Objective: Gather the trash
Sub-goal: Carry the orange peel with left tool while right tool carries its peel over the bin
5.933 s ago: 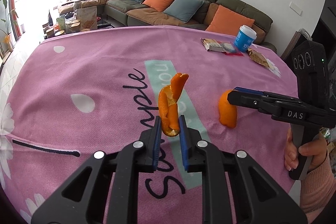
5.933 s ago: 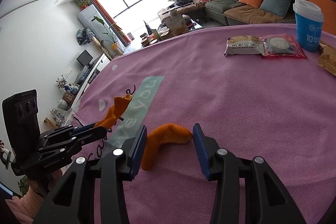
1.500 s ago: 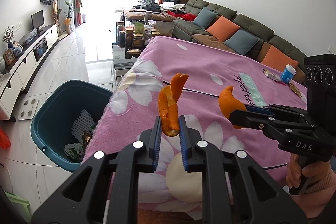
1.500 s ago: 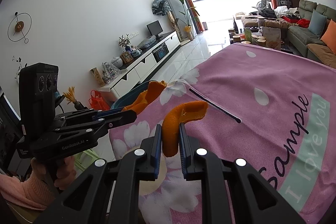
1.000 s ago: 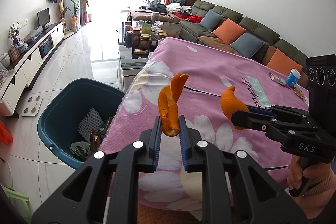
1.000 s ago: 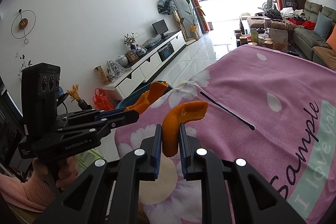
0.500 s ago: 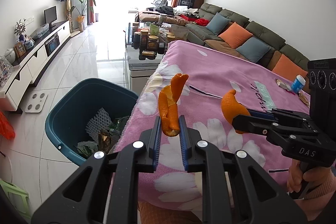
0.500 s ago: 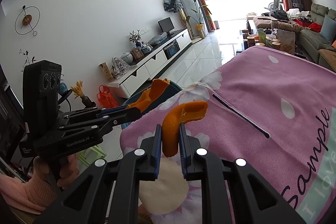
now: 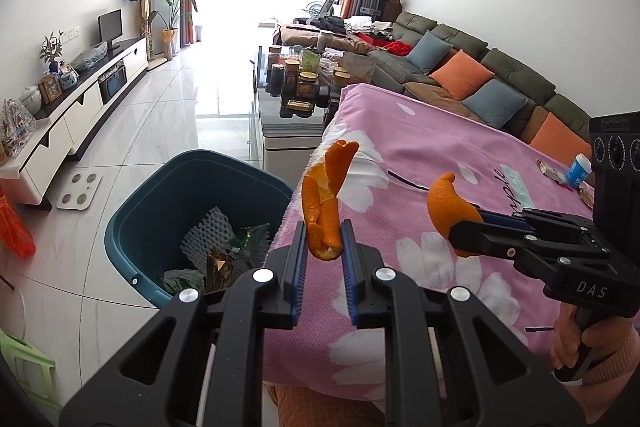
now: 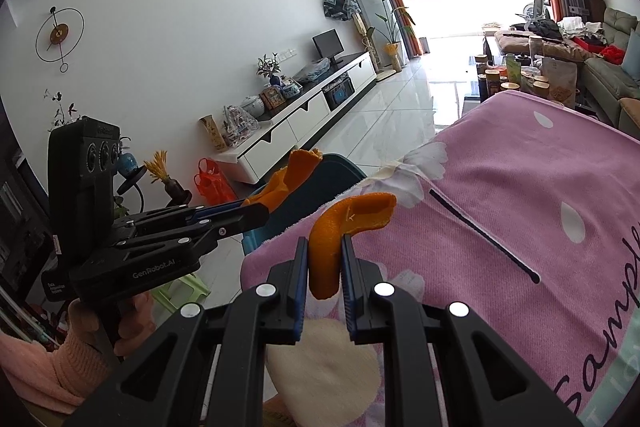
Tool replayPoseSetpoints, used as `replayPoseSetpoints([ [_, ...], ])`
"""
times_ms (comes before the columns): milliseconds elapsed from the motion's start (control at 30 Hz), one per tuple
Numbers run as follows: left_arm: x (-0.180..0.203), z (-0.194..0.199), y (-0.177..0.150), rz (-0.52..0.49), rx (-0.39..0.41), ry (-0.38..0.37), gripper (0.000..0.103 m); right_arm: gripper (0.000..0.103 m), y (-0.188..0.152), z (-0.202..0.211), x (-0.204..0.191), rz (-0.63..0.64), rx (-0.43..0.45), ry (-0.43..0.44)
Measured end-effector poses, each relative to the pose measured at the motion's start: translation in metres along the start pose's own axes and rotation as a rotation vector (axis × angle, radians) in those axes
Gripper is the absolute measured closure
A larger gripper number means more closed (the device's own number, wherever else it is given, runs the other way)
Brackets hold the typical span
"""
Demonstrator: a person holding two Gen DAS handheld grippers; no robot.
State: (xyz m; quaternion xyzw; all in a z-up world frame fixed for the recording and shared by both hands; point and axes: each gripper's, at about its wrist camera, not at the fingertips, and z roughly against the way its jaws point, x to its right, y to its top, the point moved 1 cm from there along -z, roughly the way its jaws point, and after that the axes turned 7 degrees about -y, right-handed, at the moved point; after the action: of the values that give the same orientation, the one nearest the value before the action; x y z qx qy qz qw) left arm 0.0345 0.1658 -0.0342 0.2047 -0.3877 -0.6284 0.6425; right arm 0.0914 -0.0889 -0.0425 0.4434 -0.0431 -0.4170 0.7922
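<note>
My left gripper (image 9: 323, 241) is shut on a curled strip of orange peel (image 9: 322, 203) that stands up from its pads. It hangs over the table's left edge, close beside the teal trash bin (image 9: 160, 195) on the floor. The bin holds white foam netting and wrappers. My right gripper (image 10: 324, 263) is shut on a second, hooked orange peel (image 10: 348, 223) above the pink flowered tablecloth (image 10: 520, 211). In the left wrist view the right gripper (image 9: 454, 227) and its peel (image 9: 446, 207) sit to the right. In the right wrist view the left gripper (image 10: 256, 209) with its peel (image 10: 296, 171) hangs before the bin (image 10: 316, 187).
A blue paper cup (image 9: 578, 169) and snack wrappers (image 9: 550, 169) lie at the table's far end. A glass coffee table (image 9: 296, 103) with jars stands beyond the bin. A white scale (image 9: 80, 189), a red bag (image 9: 14, 227) and a green stool (image 9: 28, 367) are on the floor.
Both grippers have carried their peels further left along the table; the bin has come closer and more into the middle of the left wrist view. Both grips hold as before.
</note>
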Motion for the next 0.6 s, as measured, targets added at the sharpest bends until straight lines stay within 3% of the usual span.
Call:
replayPoseSetpoints([
  [600,-0.015,0.005,0.002,0.026,0.020,0.039,0.086,0.089,0.008,-0.012,-0.014,0.026,-0.016,0.038],
])
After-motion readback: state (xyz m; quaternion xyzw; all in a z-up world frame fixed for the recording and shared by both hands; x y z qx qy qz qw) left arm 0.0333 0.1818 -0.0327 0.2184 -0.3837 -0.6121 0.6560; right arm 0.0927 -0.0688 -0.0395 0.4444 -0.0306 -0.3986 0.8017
